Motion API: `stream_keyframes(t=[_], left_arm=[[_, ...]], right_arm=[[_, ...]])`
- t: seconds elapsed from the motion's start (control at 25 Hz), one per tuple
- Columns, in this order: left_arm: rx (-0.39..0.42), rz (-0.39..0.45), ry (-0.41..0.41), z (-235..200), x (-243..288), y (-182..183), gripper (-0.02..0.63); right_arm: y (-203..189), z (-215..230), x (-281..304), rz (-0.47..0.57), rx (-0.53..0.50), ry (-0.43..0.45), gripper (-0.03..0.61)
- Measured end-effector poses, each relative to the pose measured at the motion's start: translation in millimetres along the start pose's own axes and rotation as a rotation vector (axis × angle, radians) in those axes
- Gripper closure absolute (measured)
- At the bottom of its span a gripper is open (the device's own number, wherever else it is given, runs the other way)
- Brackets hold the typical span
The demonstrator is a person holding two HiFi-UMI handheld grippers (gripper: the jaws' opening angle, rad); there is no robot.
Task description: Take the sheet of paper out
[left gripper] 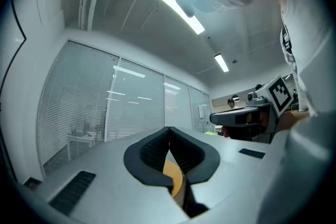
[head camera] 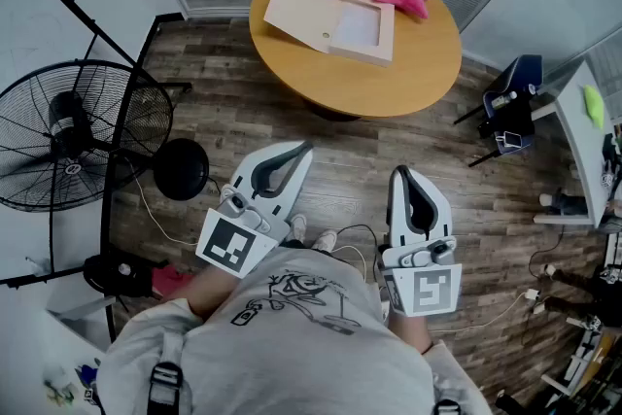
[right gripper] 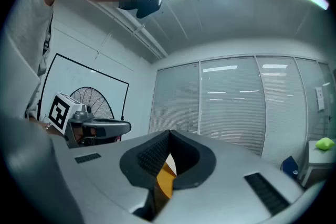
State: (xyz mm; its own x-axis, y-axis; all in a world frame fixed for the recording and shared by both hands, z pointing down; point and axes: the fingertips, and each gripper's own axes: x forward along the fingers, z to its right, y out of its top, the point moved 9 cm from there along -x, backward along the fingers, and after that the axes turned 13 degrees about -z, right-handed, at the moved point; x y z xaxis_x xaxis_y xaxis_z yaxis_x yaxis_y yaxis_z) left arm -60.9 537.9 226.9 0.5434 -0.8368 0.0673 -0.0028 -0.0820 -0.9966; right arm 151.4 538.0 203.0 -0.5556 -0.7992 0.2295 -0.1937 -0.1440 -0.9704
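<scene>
Plainly, everything turns on the gap between the person and the round tabletop [head camera: 413, 78]. Both claws sit low in the head view, close to the body, and the sheet of paper [head camera: 354, 26] lies well apart from them near the top of the frame. It rests inside an open folder [head camera: 299, 13] whose flap is thrown out toward the upper left. Folder and sheet run slantwise, from upper left down to lower right. The left claw [head camera: 305, 151] angles up and to the right, toward the tabletop, and the right claw [head camera: 400, 173] points straight up the frame. The sheet sits about midway between their lines, so I would call neither clearly nearer. Each claw's own view shows the left claw [left gripper: 169, 128] and the right claw [right gripper: 169, 132] with tips pressed together and nothing pinched, only a sliver of orange tabletop showing through the hollow. My guess is that both must travel forward, and one must spread, before the paper can be touched.
</scene>
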Motion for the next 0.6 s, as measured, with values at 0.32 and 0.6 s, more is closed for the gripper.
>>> stream_keyframes(t=[0.32,0.6], left_arm=[[-0.014,-0.006,-0.004,-28,-17,-3,0.595],[-0.018,-0.017,-0.002,-46,-19,-6,0.595]], right_arm=[[-10,-22,17,-0.011,-0.003,-0.025,0.569],[-10,-30,33,-0.029,0.004,-0.019,0.569]])
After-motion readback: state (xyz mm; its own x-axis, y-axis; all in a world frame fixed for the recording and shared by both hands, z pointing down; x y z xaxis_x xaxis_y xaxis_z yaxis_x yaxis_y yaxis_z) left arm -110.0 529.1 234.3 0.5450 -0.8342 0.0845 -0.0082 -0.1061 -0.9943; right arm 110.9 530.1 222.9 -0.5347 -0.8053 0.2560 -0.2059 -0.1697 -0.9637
